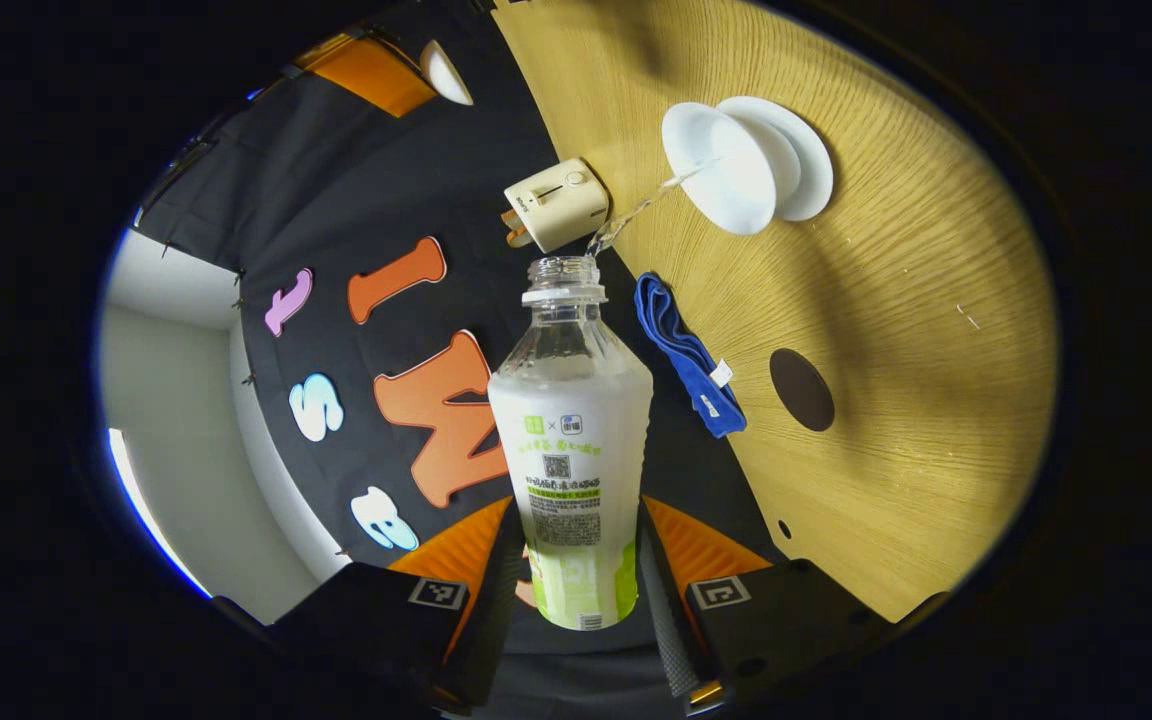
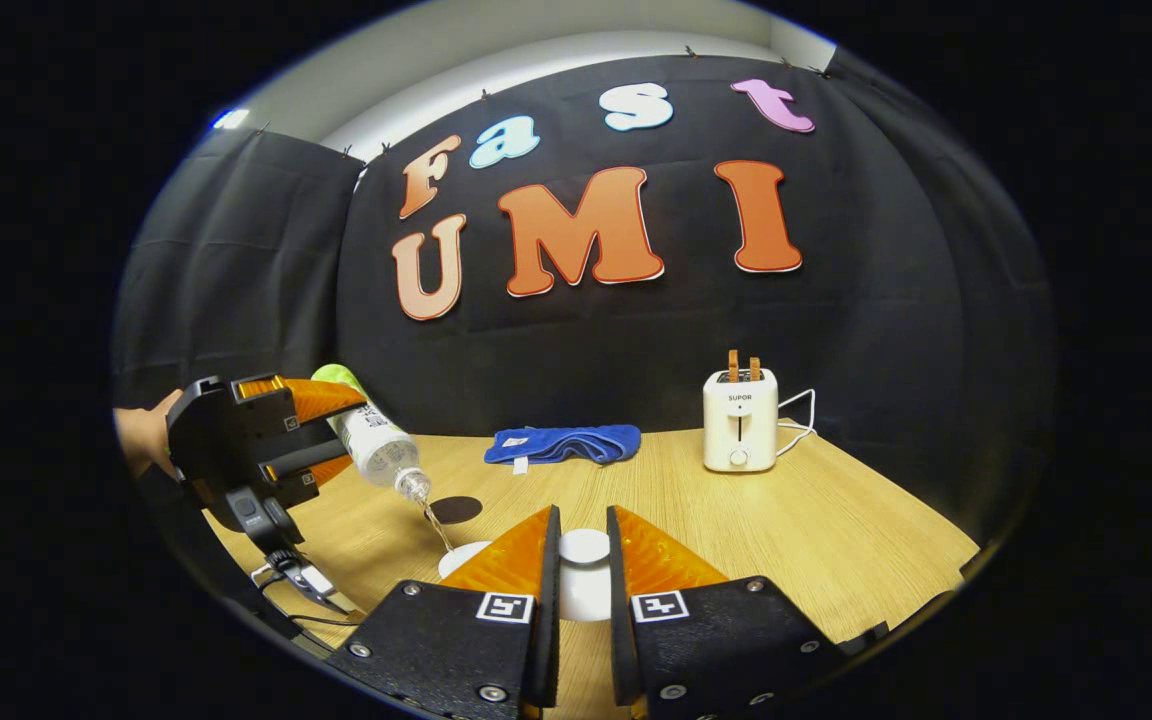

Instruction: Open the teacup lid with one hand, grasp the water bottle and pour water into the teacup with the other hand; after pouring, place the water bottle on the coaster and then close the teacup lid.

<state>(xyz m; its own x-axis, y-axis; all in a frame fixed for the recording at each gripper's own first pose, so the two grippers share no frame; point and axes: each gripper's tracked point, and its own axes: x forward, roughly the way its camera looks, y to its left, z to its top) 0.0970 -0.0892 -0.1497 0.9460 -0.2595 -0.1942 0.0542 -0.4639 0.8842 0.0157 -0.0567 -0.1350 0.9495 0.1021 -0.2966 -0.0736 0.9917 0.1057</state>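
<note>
- Clear water bottle clamped between left gripper jaws — tilted, streaming into white teacup on bench.
- Right gripper jaws nearly closed on teacup lid — raised beside the teacup.

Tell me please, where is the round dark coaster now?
In the left gripper view the coaster lies bare on the wooden table, between the blue cloth and the teacup; in the right gripper view it sits just beyond the bottle's mouth.
</note>
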